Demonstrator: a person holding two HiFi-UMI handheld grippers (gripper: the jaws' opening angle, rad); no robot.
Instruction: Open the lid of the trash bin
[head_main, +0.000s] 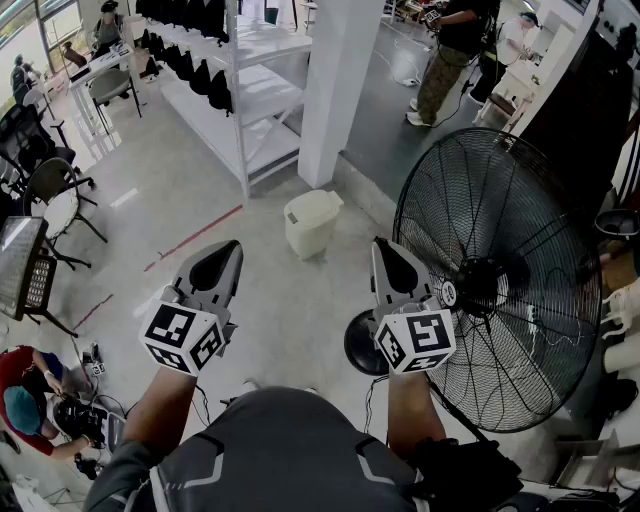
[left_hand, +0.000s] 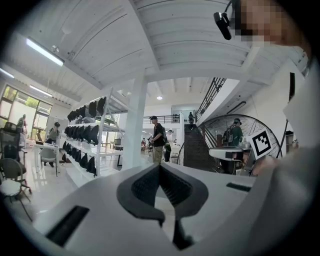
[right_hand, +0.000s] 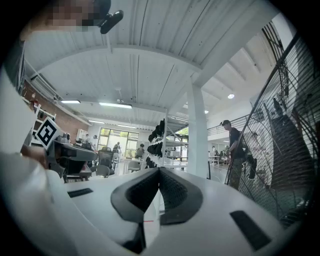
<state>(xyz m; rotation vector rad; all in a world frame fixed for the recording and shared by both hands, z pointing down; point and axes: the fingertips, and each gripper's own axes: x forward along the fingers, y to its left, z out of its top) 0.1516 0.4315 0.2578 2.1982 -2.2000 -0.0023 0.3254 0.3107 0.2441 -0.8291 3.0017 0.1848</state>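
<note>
Two grippers are held up side by side in front of the person, and both have nothing in them. The left gripper (head_main: 228, 250) has its jaws pressed together at the tips, with only a small hollow behind them. The right gripper (head_main: 383, 248) has its jaws pressed together the same way. Each one has a cube with black and white squares on the near end. The trash bin (head_main: 311, 225) is small and cream, and it stands on the grey floor (head_main: 170, 190) ahead of the grippers, well apart from both. It sits between them in the head view, a bit nearer to the right one. Its lid (head_main: 313, 207) is down flat on top. The bin stands near the foot of a white pillar (head_main: 335, 80). A big black fan (head_main: 497, 280) with a round wire cage stands to the right of the bin, just beside the right gripper. A white shelf rack (head_main: 245, 95) with dark things on it stands to the left of the pillar. A thin red line (head_main: 195, 238) runs across the floor to the left of the bin. Both gripper views look out across the room, not down at the bin.
</note>
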